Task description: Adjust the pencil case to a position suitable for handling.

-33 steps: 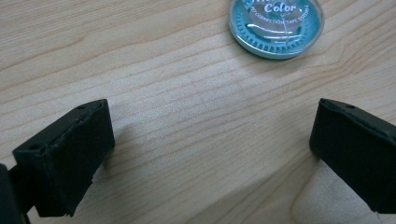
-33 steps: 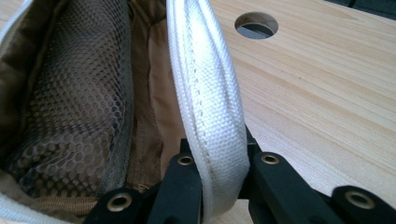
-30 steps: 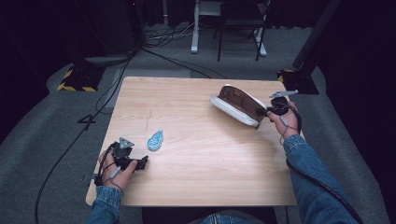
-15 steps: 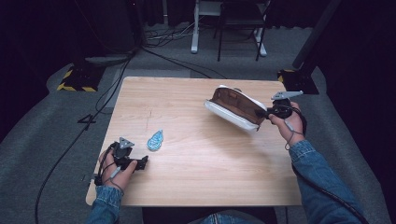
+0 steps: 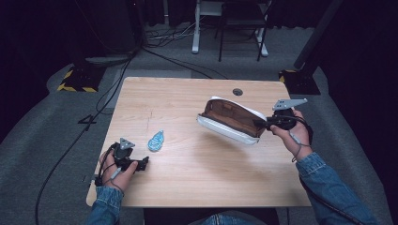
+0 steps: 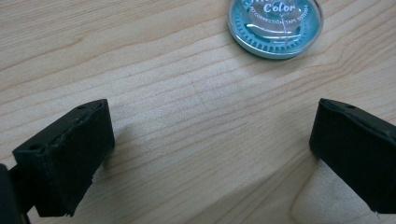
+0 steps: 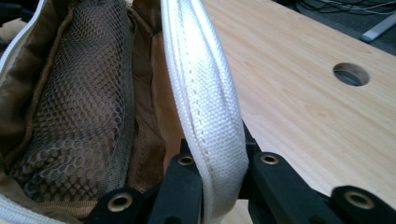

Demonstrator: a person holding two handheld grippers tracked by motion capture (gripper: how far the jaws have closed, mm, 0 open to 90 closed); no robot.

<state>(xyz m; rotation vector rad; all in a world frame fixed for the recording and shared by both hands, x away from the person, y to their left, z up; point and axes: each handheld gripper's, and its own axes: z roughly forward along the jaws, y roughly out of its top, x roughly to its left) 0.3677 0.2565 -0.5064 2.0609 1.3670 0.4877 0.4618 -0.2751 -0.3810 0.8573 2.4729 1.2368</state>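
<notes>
We see a white pouch [image 5: 233, 123] with a brown lining held above the wooden table [image 5: 187, 101], right of its middle, with its open mouth turned toward the high view; the right gripper [image 5: 265, 123] has its jaws closed on the pouch's white edge [image 7: 205, 107], as the right gripper view shows plainly; inside, we make out a brown mesh pocket [image 7: 79, 107] against the lining, and we cannot tell whether anything lies in it; the pouch casts a soft shadow on the table beneath it. A round cable hole [image 7: 350, 73] sits in the table near its far edge. The left gripper [image 5: 141, 163] rests low near the table's near left corner, held in the left hand [image 5: 117, 169]; in the left gripper view its jaws stand wide apart with bare wood between them; just beyond them lies a small blue correction tape [image 6: 275, 25] with a clear case, apart from both jaws and well apart from the pouch.
</notes>
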